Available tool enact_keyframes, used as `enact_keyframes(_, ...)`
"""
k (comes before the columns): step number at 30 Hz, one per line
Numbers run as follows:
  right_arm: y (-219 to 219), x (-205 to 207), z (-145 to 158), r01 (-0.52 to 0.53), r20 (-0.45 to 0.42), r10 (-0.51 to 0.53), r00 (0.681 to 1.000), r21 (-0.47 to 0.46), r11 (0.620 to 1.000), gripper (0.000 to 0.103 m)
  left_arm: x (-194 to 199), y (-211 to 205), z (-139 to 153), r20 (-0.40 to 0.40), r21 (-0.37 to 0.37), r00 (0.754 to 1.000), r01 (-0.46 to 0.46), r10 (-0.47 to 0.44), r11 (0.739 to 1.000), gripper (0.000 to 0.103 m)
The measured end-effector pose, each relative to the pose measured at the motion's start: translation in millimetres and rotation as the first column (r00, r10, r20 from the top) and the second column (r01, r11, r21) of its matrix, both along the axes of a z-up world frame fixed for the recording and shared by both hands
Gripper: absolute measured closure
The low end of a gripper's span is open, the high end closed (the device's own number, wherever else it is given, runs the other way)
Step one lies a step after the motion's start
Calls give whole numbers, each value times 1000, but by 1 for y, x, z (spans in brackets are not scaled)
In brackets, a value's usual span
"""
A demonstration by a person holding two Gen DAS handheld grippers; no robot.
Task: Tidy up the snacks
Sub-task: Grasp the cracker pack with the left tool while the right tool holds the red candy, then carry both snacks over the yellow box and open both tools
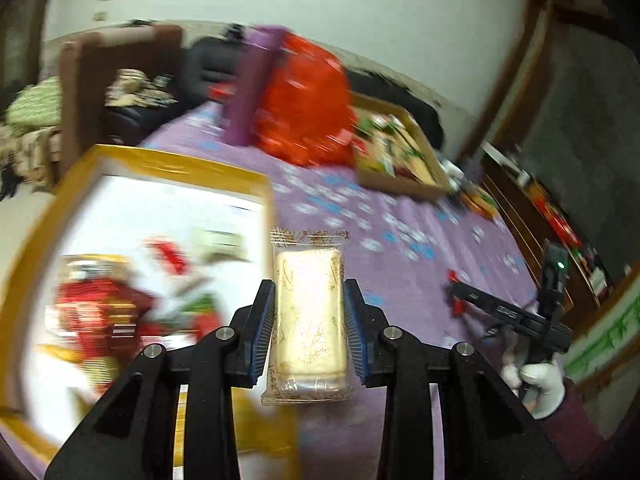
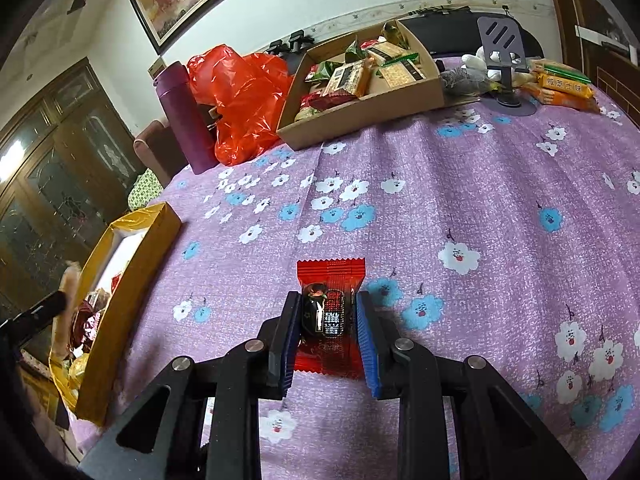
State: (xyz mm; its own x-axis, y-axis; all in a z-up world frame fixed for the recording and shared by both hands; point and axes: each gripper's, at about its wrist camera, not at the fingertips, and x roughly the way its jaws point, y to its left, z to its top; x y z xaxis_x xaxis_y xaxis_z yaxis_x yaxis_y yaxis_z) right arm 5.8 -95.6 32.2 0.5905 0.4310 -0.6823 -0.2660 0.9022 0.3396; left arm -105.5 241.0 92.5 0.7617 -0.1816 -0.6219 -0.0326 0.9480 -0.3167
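My left gripper [image 1: 309, 292] is shut on a pale gold wrapped biscuit bar [image 1: 309, 312] and holds it in the air just right of the yellow-rimmed box [image 1: 164, 166], which has red and green snacks inside. My right gripper [image 2: 329, 304] is shut on a red wrapped candy [image 2: 330, 312] above the purple flowered tablecloth [image 2: 460, 200]. The yellow box also shows at the left of the right wrist view [image 2: 132, 276]. The right gripper appears in the left wrist view [image 1: 456, 290], held by a gloved hand.
A brown cardboard tray [image 2: 360, 116] with several snack packets stands at the back. Beside it are a red plastic bag [image 2: 244, 100] and a purple bottle [image 2: 186, 116]. A phone stand [image 2: 504, 52], a plush toy [image 2: 468, 76] and orange packets [image 2: 564, 88] lie at back right.
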Motion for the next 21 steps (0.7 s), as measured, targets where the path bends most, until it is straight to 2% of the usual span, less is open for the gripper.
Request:
enact_keyframes(4, 14, -6, 10, -48, -38, 51, 998, 76, 996, 75, -19, 48, -2, 13, -5, 994, -107, 107, 994, 72)
enact_keyframes(7, 44, -16, 26, -114, -37, 119, 992, 115, 987, 75, -27, 72, -8, 14, -35, 987, -157, 158, 987, 71)
enact_keyframes(9, 68, -21, 36, -167, -27, 171, 985, 113, 980, 76, -28, 85, -13, 7, -52, 984, -179, 180, 982, 71)
enact_keyframes(13, 131, -29, 54, -269, -9, 271, 963, 77, 960, 76, -26, 99, -20, -2, -36, 977, -214, 214, 976, 71)
enact_keyframes(18, 203, -35, 56, -360, -27, 362, 932, 51, 931, 76, -27, 118, -30, -28, -63, 969, -248, 247, 967, 71)
enact_keyframes(21, 245, -35, 48, -406, -52, 407, 912, 28, 913, 76, -32, 125, -33, -28, -112, 968, -249, 248, 962, 62)
